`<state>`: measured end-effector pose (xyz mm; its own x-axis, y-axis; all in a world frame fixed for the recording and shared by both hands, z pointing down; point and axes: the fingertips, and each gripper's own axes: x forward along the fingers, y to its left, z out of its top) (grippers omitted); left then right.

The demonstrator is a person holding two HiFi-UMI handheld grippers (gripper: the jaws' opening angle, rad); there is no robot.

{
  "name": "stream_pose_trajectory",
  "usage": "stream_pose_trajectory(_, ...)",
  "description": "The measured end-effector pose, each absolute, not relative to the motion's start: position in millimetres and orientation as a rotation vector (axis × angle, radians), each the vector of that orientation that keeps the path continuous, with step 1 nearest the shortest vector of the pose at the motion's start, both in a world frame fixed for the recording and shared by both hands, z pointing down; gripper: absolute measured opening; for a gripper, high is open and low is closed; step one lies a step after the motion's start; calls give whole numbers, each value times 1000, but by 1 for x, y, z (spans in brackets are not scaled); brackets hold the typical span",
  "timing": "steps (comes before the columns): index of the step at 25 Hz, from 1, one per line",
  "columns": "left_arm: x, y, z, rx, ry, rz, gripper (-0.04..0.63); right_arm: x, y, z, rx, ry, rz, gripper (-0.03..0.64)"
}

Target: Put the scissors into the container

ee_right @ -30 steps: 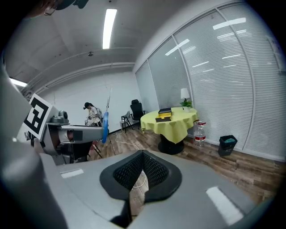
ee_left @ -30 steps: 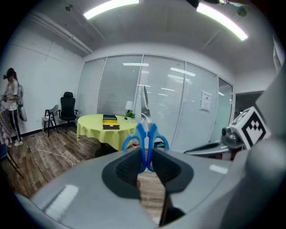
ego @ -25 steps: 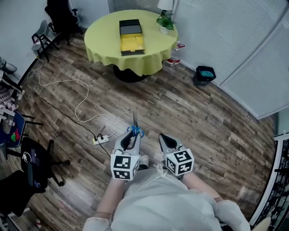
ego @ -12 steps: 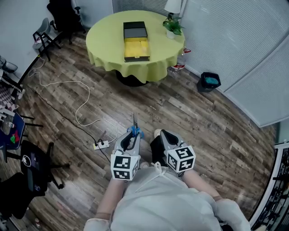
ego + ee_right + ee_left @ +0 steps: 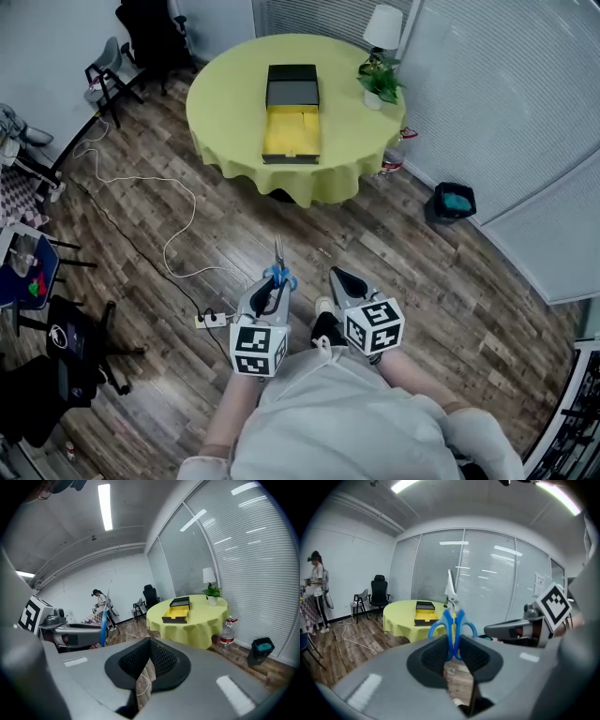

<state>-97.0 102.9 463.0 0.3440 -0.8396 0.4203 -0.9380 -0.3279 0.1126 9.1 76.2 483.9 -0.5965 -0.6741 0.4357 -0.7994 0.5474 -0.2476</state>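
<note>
From the left gripper view I'm seeing my left gripper pinching the scissors by their blue plastic loops, with the steel blades pointing up. The right gripper view is showing my right gripper pressed together on nothing. Only the head view is looking into the container, a yellow-lined black box sitting well apart on the round, yellow-clothed table.

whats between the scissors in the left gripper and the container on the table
Head view: only wood floor and the front edge of the yellow tablecloth; nothing stands there.
</note>
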Motion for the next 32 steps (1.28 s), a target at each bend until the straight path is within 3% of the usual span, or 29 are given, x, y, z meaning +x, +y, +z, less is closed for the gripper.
stream_pose_trajectory(15,-38,-75,457,2211,-1674,434,80,60,-117,484,1097,-2554,611,-2)
stream_pose_trajectory(32,-78,-233,478,2209,-1581,462,80,28,-253,507,1133,-2467,646,-2)
